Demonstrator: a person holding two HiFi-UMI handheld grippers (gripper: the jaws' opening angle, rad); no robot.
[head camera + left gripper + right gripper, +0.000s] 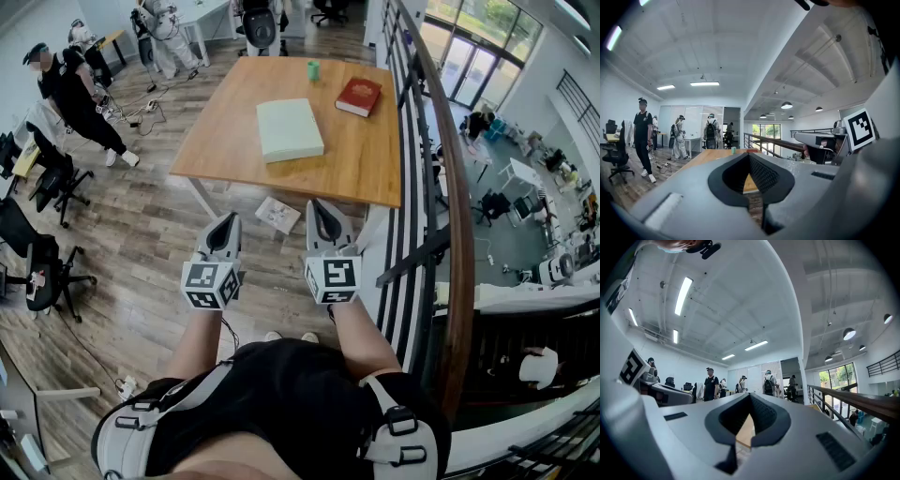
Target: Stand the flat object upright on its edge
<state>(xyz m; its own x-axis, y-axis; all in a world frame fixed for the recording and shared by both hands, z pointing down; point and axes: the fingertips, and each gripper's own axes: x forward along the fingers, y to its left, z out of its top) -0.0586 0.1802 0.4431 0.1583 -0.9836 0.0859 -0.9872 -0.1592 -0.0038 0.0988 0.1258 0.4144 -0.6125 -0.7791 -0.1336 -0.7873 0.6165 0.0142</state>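
Hanging short of the table, left gripper and right gripper have jaws together on nothing, the pale book lies flat well ahead of both, so the approach seems in hand; next, move in and part the jaws at its edge.

Wide open-plan loft here: a grey-brown wood-plank floor runs underfoot, and a rectangular light wooden surface on white legs sits ahead. Off to the left, black swivel office chairs cluster near the wall. On the right, a dark wooden handrail over black metal bars guards the drop to a grey-floored lower level, bright beside tall glass windows. Up top, a white beamed ceiling carries long strip lights, and round pendant lamps hang farther along. A white desk stands at the back.
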